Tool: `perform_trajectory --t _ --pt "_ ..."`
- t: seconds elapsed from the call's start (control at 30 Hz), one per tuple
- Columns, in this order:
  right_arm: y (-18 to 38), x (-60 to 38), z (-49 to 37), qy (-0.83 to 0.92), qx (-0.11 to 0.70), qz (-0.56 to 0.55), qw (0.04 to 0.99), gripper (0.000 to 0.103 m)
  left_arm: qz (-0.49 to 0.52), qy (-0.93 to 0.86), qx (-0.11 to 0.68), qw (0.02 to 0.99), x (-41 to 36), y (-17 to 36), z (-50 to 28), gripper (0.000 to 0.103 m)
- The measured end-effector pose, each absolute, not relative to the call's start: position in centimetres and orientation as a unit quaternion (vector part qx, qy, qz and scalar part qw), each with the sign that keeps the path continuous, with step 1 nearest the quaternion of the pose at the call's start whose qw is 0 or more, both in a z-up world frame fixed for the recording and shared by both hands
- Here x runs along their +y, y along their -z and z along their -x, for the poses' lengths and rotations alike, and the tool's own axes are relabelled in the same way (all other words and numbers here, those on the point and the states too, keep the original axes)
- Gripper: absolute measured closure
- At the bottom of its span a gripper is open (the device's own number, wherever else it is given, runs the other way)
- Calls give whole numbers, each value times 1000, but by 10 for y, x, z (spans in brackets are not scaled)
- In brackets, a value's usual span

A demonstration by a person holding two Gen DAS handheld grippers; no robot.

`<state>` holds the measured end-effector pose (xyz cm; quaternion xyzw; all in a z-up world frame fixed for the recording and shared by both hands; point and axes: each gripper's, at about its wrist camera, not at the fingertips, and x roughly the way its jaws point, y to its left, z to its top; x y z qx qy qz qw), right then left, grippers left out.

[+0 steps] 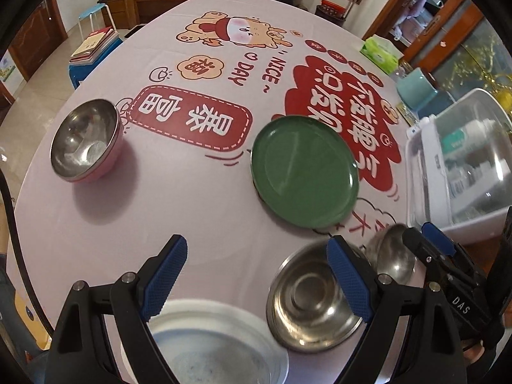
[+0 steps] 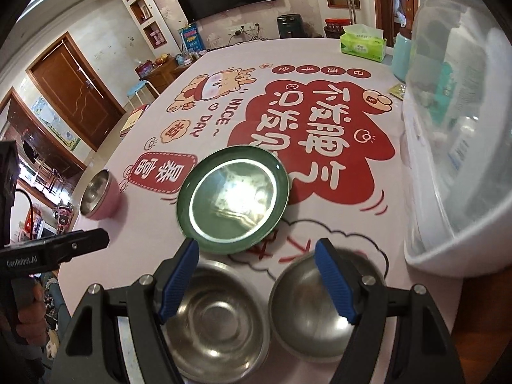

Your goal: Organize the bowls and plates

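My left gripper (image 1: pixel 256 243) hangs open over the tablecloth with nothing between its fingers. Just below it lies a white plate with a blue pattern (image 1: pixel 217 342). A steel bowl (image 1: pixel 313 300) sits behind its right finger, and a second steel bowl (image 1: pixel 393 252) stands further right, partly hidden by my right gripper (image 1: pixel 419 233). My right gripper (image 2: pixel 257 246) is open above the two steel bowls, the left one (image 2: pixel 214 316) and the right one (image 2: pixel 307 307), gripping neither. A green plate (image 1: pixel 304 172) (image 2: pixel 233 201) lies mid-table. At the left stands a pink bowl with a steel inside (image 1: pixel 84 140) (image 2: pixel 99 198).
A big translucent plastic box (image 1: pixel 464 160) (image 2: pixel 464 160) stands along the right side of the table. Behind it are a teal container (image 1: pixel 416 89) and a green tissue pack (image 2: pixel 361 44). The table edge curves down the left, with stools and books beyond.
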<state>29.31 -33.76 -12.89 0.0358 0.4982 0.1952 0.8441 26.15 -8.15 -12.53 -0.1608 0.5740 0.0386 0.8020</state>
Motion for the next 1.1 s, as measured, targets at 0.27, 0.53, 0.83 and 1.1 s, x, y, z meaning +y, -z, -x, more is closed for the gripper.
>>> perform_trajectory --t 0.27,0.53,0.83,1.1 --pt "160 -336 -331 -203 514 -48 832 28 174 -51 575 798 -78 153 -293 15" --pt "187 -341 -349 -210 526 -70 821 28 192 -52 582 788 -82 184 -315 15" --pt "206 -342 -360 -230 543 -87 803 28 204 -37 563 800 -88 202 -331 15" --pt "216 -343 -364 -243 543 -98 798 28 201 -34 565 800 -94 217 -340 26"
